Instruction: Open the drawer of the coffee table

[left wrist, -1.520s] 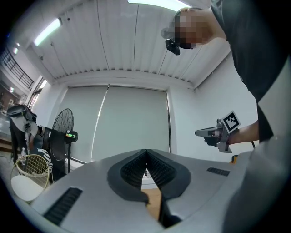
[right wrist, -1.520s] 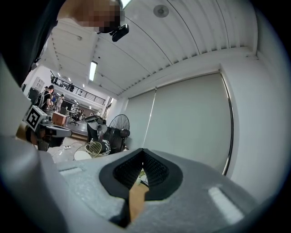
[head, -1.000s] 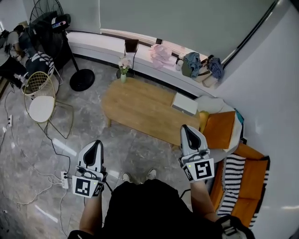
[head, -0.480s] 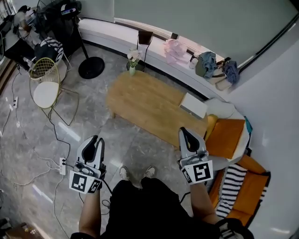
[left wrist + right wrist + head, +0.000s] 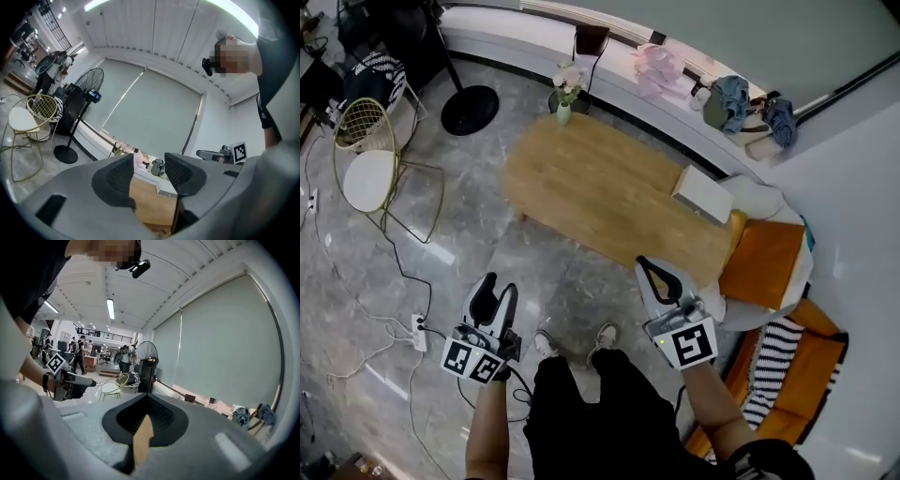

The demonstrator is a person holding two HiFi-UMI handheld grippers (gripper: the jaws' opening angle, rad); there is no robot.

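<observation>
Ahead of the shoes (image 5: 605, 336), the wooden bench (image 5: 600, 202) stood untouched, drawer unseen.
Jaws of the left gripper (image 5: 499, 286) were opening on nothing, likely readying for a handle; those of the right gripper (image 5: 645, 265) were pressed together.

The table (image 5: 600, 192) has a pale wood top, matt and smooth, with a faint grain. The floor (image 5: 478, 253) is grey tile veined like marble, polished enough to carry bright reflections. The chair (image 5: 367, 181) is thin gold-toned metal wire. Its white seat may be cloth, though it is too small to tell. The cushion (image 5: 764, 267) is orange cloth, matt, and the striped cloth (image 5: 778, 352) next to it is black and white. The right gripper (image 5: 148, 398) has a matt grey plastic shell, finely grainy, and its pads (image 5: 163, 419) are black and ribbed.
</observation>
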